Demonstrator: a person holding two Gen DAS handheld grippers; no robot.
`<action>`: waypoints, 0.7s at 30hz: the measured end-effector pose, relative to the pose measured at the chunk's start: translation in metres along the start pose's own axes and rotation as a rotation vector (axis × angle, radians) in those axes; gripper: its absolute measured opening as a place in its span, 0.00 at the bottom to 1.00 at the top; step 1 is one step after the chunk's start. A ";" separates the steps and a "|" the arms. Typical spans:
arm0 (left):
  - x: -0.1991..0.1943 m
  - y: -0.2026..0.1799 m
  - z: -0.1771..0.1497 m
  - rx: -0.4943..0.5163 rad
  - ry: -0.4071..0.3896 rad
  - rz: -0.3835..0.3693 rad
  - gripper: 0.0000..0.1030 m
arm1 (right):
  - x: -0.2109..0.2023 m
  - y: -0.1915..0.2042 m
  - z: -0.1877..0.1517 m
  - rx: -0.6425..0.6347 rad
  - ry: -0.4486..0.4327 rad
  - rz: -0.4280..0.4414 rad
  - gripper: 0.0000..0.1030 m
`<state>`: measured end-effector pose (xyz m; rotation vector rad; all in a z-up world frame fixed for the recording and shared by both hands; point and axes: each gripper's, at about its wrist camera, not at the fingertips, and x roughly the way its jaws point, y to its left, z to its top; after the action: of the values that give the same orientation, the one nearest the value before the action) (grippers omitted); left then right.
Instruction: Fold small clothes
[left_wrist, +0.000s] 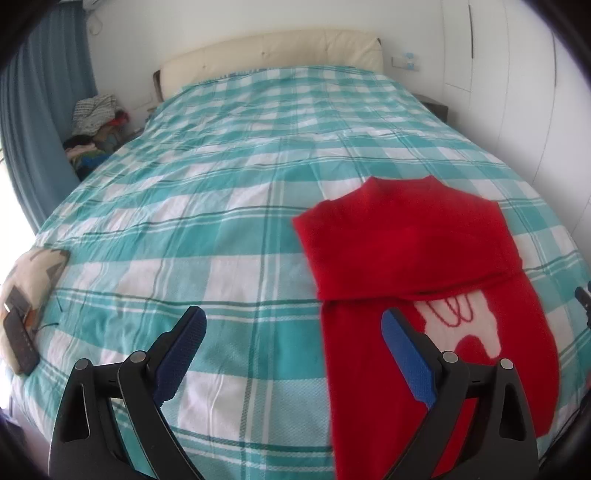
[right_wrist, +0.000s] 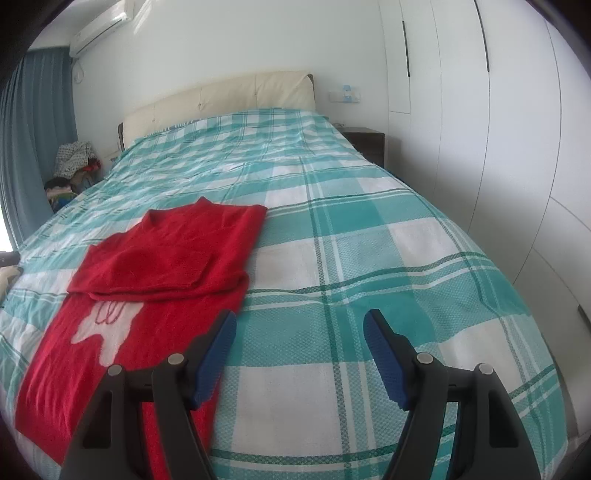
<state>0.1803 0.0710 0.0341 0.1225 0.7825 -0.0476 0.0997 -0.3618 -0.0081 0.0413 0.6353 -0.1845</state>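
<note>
A red knitted sweater (left_wrist: 413, 251) with a white figure on its front lies flat on the bed, both sleeves folded across the chest. In the left wrist view it fills the right half; in the right wrist view the sweater (right_wrist: 159, 258) lies at the left. My left gripper (left_wrist: 291, 328) hovers over the sweater's left edge, open wide, with nothing between its blue pads. My right gripper (right_wrist: 299, 328) hangs open over bare bedcover just right of the sweater's hem, holding nothing.
The bed carries a teal and white checked cover (left_wrist: 221, 184) and a cream headboard (left_wrist: 273, 51). A cushion with a dark remote (left_wrist: 22, 332) lies at the bed's left edge. A pile of clothes (left_wrist: 96, 122) sits beside the bed, a dark nightstand (right_wrist: 364, 140) and white wardrobes (right_wrist: 480, 147) at the right.
</note>
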 end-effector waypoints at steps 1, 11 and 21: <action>-0.003 0.004 -0.007 -0.015 -0.006 0.009 0.94 | 0.000 0.003 -0.001 -0.020 -0.003 -0.017 0.69; -0.023 0.006 -0.029 -0.012 -0.066 0.053 0.97 | 0.006 0.010 -0.005 -0.102 0.002 -0.098 0.69; 0.015 0.004 -0.062 -0.092 -0.028 -0.003 0.98 | 0.007 0.013 -0.006 -0.124 0.005 -0.121 0.69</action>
<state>0.1476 0.0832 -0.0198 0.0336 0.7554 -0.0162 0.1037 -0.3495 -0.0173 -0.1165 0.6533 -0.2611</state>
